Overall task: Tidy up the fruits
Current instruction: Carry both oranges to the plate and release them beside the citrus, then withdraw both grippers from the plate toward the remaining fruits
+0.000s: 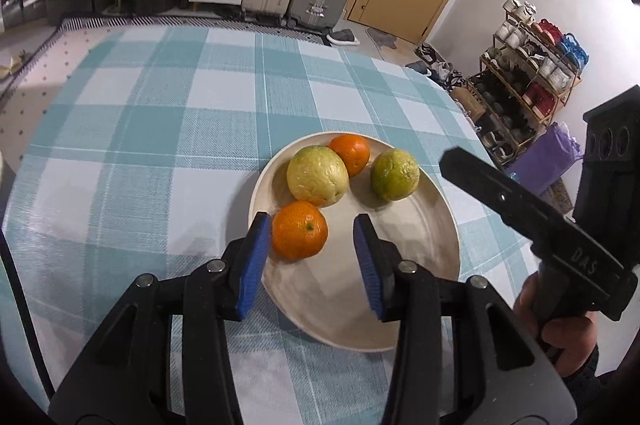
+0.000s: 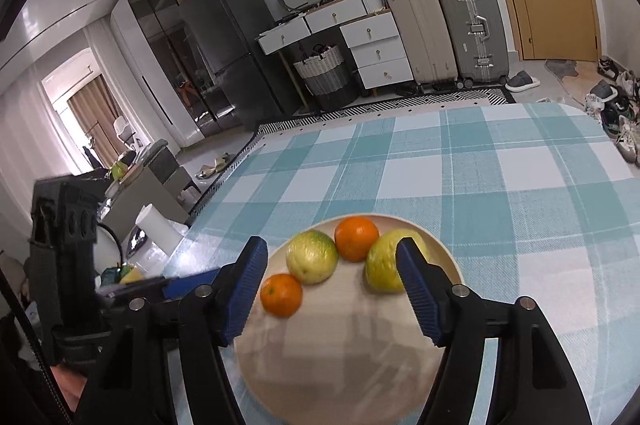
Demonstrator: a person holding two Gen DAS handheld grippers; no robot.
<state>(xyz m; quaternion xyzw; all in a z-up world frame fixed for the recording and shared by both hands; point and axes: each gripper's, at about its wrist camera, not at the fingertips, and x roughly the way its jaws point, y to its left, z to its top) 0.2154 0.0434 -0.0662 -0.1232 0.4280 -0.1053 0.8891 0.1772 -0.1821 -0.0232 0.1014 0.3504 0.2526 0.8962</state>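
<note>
A cream plate (image 1: 424, 265) (image 2: 344, 365) on the checked tablecloth holds several fruits: a near orange (image 1: 299, 229) (image 2: 281, 295), a far orange (image 1: 350, 153) (image 2: 356, 239), a large yellow-green citrus (image 1: 317, 175) (image 2: 312, 261) and a smaller green-yellow citrus (image 1: 394, 173) (image 2: 382, 267). My left gripper (image 1: 311, 231) hovers open over the plate, its left blue pad beside the near orange. My right gripper (image 2: 330, 257) is open above the plate, its right finger partly covering the smaller citrus. The right gripper's black body (image 1: 532, 217) shows in the left wrist view, its fingertips hidden.
The blue-and-white checked tablecloth (image 1: 168, 129) (image 2: 500, 177) spreads wide beyond the plate. A person's hand (image 1: 560, 329) grips the right tool. Suitcases (image 2: 468, 25), white drawers (image 2: 376, 45), a shoe rack (image 1: 528, 77) and a low side table (image 2: 148, 185) stand off the table.
</note>
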